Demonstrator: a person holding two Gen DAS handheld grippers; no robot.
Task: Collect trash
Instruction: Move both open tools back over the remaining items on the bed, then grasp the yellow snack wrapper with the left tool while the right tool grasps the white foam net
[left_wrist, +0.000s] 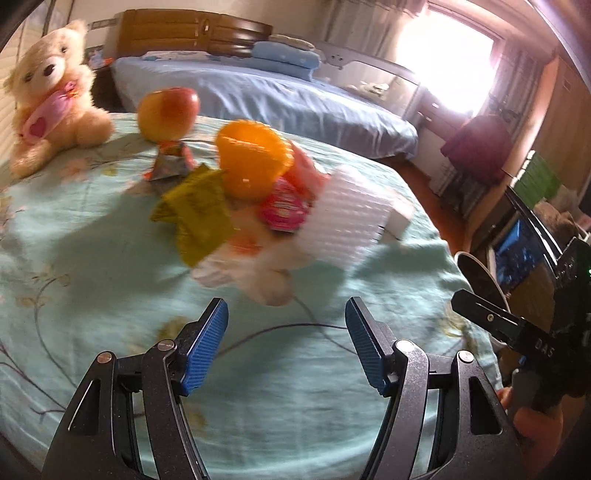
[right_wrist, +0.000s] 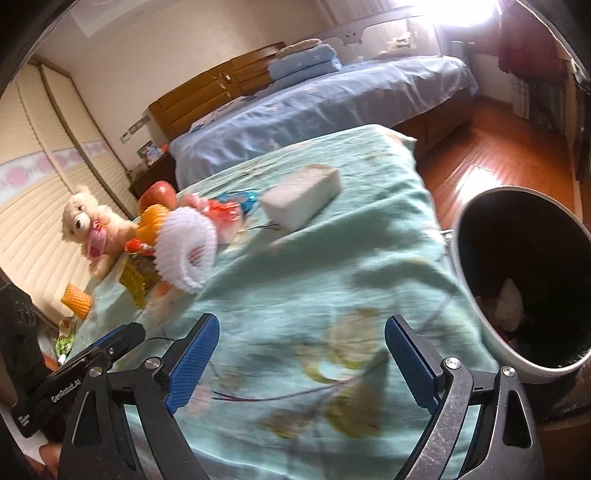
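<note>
A heap of trash lies on the teal floral cloth (left_wrist: 92, 258): an orange foam net (left_wrist: 251, 162), a yellow-green wrapper (left_wrist: 195, 214), a pink wrapper (left_wrist: 282, 210), a white foam net (left_wrist: 343, 218) and crumpled white tissue (left_wrist: 258, 273). My left gripper (left_wrist: 286, 332) hangs open just short of the tissue, nothing between its blue pads. In the right wrist view the white foam net (right_wrist: 188, 247) and the heap sit far left. My right gripper (right_wrist: 301, 332) stands wide open over bare cloth (right_wrist: 314, 277). A white bin (right_wrist: 474, 299) with a dark inside stands at the right and holds some trash.
A teddy bear (left_wrist: 51, 99) and an apple (left_wrist: 168, 110) sit behind the heap, and a white box (right_wrist: 303, 199) lies further along the cloth. Another orange foam net (right_wrist: 75, 299) lies at the far left edge. A blue bed (left_wrist: 258, 92) and wooden floor (right_wrist: 498, 155) lie beyond.
</note>
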